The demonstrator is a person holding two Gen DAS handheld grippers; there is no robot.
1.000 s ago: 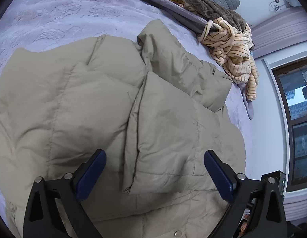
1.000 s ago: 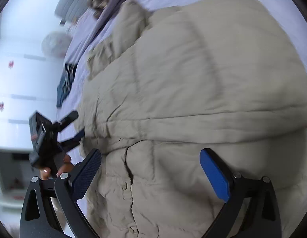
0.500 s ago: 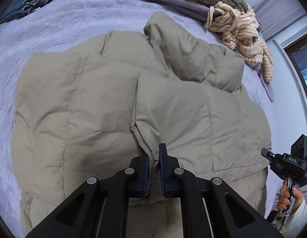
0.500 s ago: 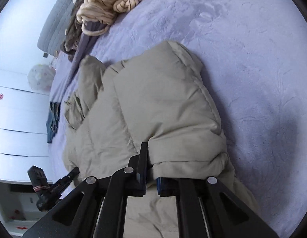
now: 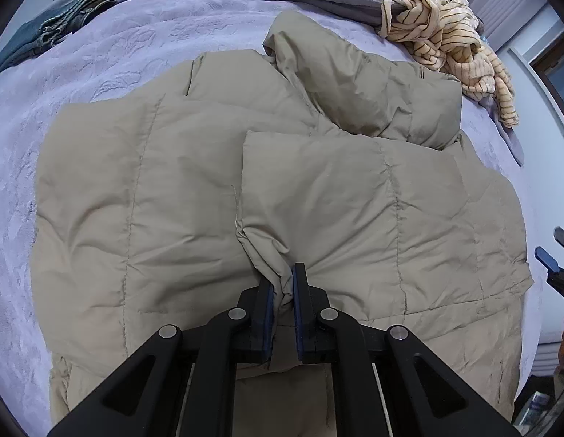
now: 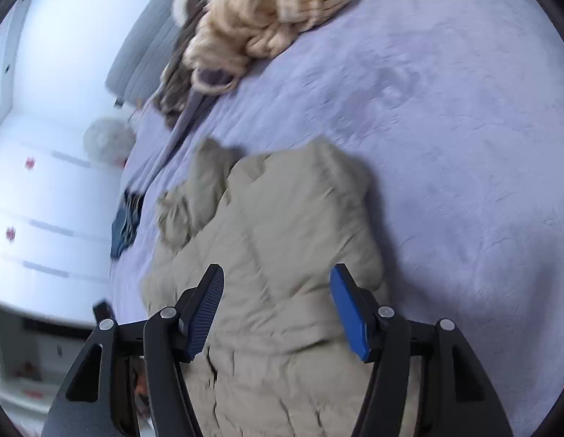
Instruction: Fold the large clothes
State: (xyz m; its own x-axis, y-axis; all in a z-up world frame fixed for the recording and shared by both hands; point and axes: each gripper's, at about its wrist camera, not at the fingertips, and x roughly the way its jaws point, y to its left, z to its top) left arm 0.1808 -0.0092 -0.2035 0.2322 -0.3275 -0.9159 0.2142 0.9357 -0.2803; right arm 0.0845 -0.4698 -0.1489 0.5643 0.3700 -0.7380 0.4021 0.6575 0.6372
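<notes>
1. Jacket [image 5: 318,196]: matt beige quilted cloth, puffy, stitched in channels.
2. Bed cover [image 5: 111,54]: soft lilac cloth with embossed pattern.
3. Striped garment [image 5: 449,32]: fuzzy knit cloth.

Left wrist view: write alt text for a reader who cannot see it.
The left gripper is shut on a pinch of a beige puffer jacket that lies spread on a lilac bed. Beyond the jacket lie a striped cream garment and, far left, folded jeans. The right gripper shows at the right edge, clear of the jacket.
</notes>
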